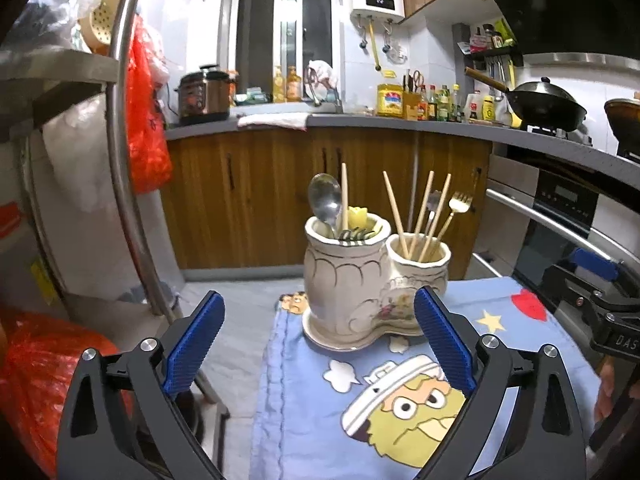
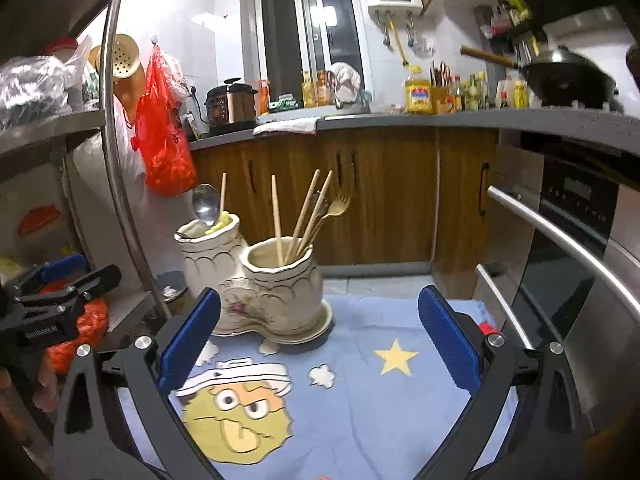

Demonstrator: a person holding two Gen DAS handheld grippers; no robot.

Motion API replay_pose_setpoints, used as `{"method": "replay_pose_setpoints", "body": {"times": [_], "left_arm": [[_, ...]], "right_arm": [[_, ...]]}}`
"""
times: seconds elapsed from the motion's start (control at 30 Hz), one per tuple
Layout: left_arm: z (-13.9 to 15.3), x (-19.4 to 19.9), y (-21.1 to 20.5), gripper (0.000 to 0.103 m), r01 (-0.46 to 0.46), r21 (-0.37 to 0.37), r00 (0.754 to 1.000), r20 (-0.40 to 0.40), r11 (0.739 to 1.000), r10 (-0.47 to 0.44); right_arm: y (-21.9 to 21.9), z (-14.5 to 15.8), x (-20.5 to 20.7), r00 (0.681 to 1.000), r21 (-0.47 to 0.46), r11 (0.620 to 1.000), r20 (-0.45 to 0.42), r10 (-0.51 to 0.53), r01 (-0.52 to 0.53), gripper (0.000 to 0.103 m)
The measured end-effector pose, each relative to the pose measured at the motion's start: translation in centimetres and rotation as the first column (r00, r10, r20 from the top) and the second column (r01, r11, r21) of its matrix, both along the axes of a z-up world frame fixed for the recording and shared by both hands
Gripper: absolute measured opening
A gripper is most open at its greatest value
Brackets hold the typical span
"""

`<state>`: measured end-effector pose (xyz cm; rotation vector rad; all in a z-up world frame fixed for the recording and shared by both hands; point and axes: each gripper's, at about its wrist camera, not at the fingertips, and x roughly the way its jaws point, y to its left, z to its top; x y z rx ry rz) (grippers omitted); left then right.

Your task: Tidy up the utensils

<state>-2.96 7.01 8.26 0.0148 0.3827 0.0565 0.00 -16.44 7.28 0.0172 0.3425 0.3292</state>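
The ceramic holder (image 1: 360,280) with its two joined pots stands a little above the middle of the left wrist view, on the blue cartoon cloth (image 1: 344,412) that covers the counter. The taller pot (image 1: 340,276) holds a steel spoon (image 1: 325,200), one chopstick (image 1: 344,196) and something yellow. The lower pot (image 1: 420,264) holds three more chopsticks (image 1: 396,212) and a gold fork (image 1: 456,208), with what looks like a second fork. The handles go down and the working ends stand up, probably so each piece is easy to take out. No utensil lies loose on the cloth in either view, so I judge the sorting is nearly finished or finished. The left gripper (image 1: 320,348) has its jaws wide apart with nothing between them, and it sits low in the frame, in front of the holder and not touching it. The right gripper (image 2: 320,344) is also spread wide and empty, and the holder stands left of centre in its view. Each gripper shows at the edge of the other's picture, so they flank the holder, one on each side.
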Motion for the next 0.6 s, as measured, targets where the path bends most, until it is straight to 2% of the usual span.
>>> {"method": "replay_pose_setpoints", "body": {"times": [0.13,0.33,0.6], "left_arm": [[-0.6,0.0,-0.2,0.096,0.001,0.007,1.0,0.005,1.0,-0.001],[-1.2,0.1,-0.9,0.097,0.035,0.018,0.999,-0.014,0.999,-0.035],[-1.5,0.3,-0.9,0.097,0.036,0.017,0.999,-0.024,0.999,-0.035]], "right_arm": [[0.0,-0.4,-0.4,0.999,-0.025,1.0,0.039,0.001,0.0,0.098],[0.5,-1.3,-0.5,0.999,-0.049,0.998,0.021,0.033,-0.032,0.098],[0.4,-1.4,-0.7,0.999,-0.048,0.998,0.021,0.031,-0.03,0.098]]}}
